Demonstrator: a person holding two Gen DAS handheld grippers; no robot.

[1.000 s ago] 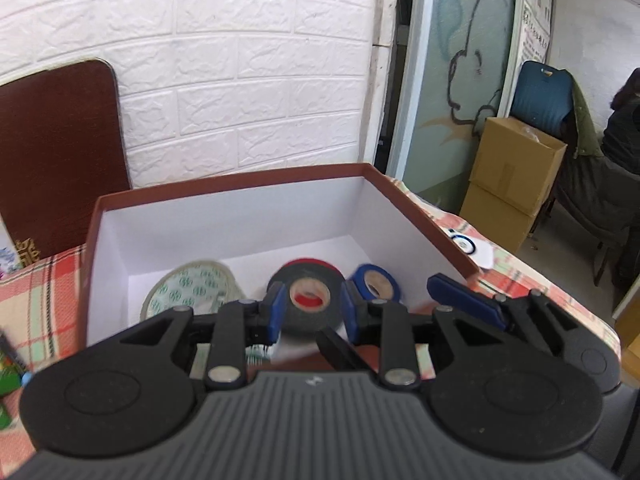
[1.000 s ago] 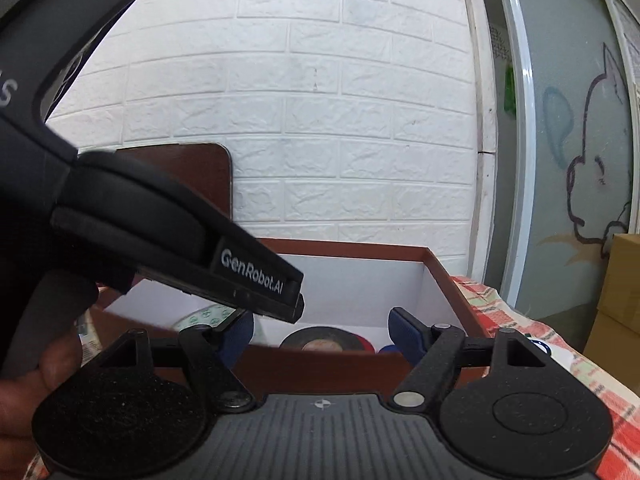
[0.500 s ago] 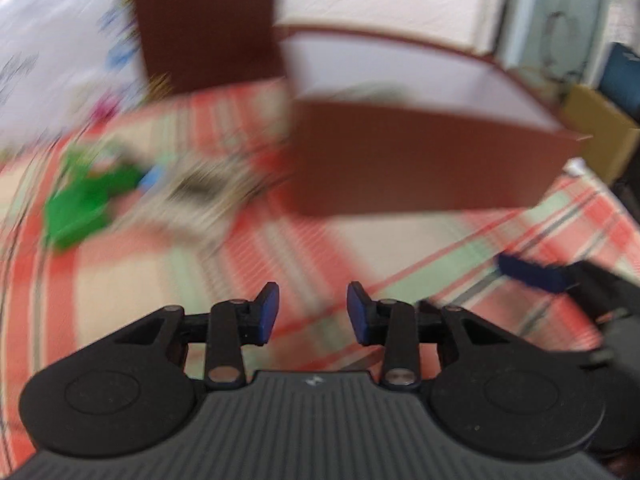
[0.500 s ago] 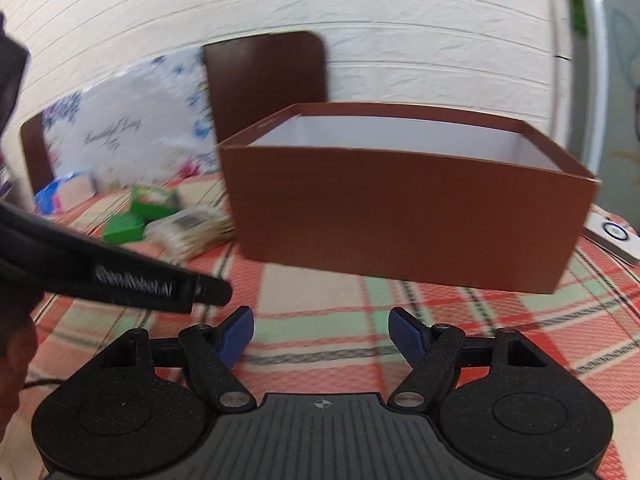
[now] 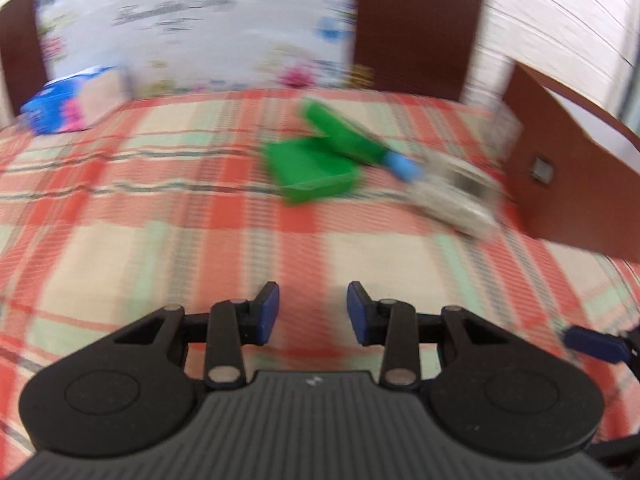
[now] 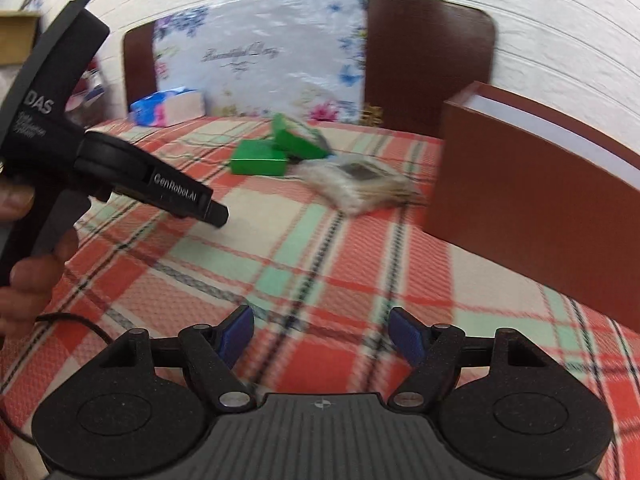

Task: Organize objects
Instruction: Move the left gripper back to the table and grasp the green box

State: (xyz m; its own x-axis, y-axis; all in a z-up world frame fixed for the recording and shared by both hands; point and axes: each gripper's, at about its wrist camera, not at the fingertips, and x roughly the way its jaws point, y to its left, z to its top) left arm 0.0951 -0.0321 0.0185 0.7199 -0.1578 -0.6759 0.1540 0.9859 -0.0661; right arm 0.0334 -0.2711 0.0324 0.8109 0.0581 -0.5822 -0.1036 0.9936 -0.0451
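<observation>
A brown box point(image 5: 568, 184) with a white inside stands on the plaid tablecloth at the right; it also shows in the right wrist view point(image 6: 532, 192). Left of it lie a clear plastic packet point(image 5: 456, 196), a small blue thing point(image 5: 402, 166) and an open green case point(image 5: 316, 160). The packet point(image 6: 358, 182) and green case point(image 6: 276, 152) show in the right wrist view too. My left gripper point(image 5: 313, 312) is open and empty above the cloth. My right gripper point(image 6: 322, 336) is open and empty, wider apart. The views are blurred.
A blue and pink tissue pack point(image 5: 68, 102) lies at the far left by a floral board point(image 6: 260, 60) and brown chair backs against the white brick wall. The left gripper's body point(image 6: 120, 168) crosses the left of the right wrist view.
Both grippers have swung left and away from the brown box, which now sits at the right edge. The green case and packet have come into the middle of both views.
</observation>
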